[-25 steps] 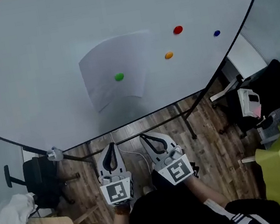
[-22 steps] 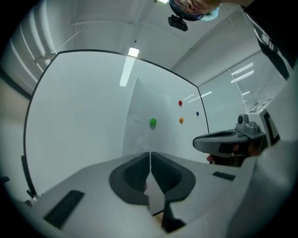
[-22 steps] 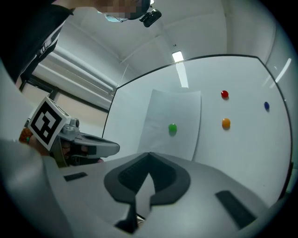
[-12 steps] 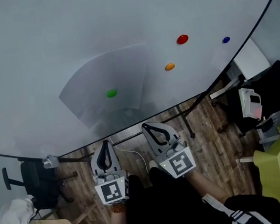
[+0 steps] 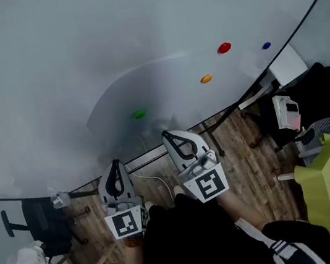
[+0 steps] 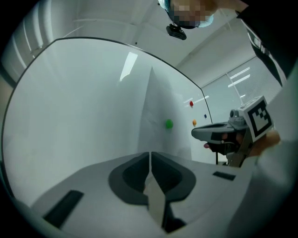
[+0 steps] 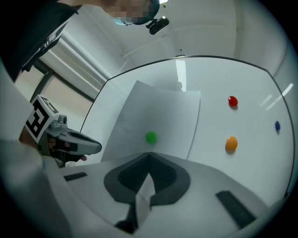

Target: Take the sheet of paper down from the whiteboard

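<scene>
A white sheet of paper (image 5: pixel 145 87) hangs on the whiteboard (image 5: pixel 47 66), pinned by a green magnet (image 5: pixel 139 114). In the right gripper view the paper (image 7: pixel 160 116) and the green magnet (image 7: pixel 151 136) lie straight ahead, just above the jaws. My right gripper (image 5: pixel 173 135) is shut and empty, its tip just short of the board below the paper. My left gripper (image 5: pixel 115 164) is shut and empty too, lower and to the left. From the left gripper view the paper (image 6: pixel 163 116) is ahead to the right, with the right gripper (image 6: pixel 219 135) beside it.
Red (image 5: pixel 224 48), orange (image 5: pixel 206 78) and blue (image 5: pixel 266 45) magnets sit on the board right of the paper. The board's stand legs (image 5: pixel 214 142) rest on a wooden floor. A black office chair (image 5: pixel 42 224) is at the left, a green chair (image 5: pixel 324 183) at the right.
Both grippers have moved closer to the whiteboard, the right one up toward the paper's lower edge. Their jaws stay shut. The paper and magnets have not moved.
</scene>
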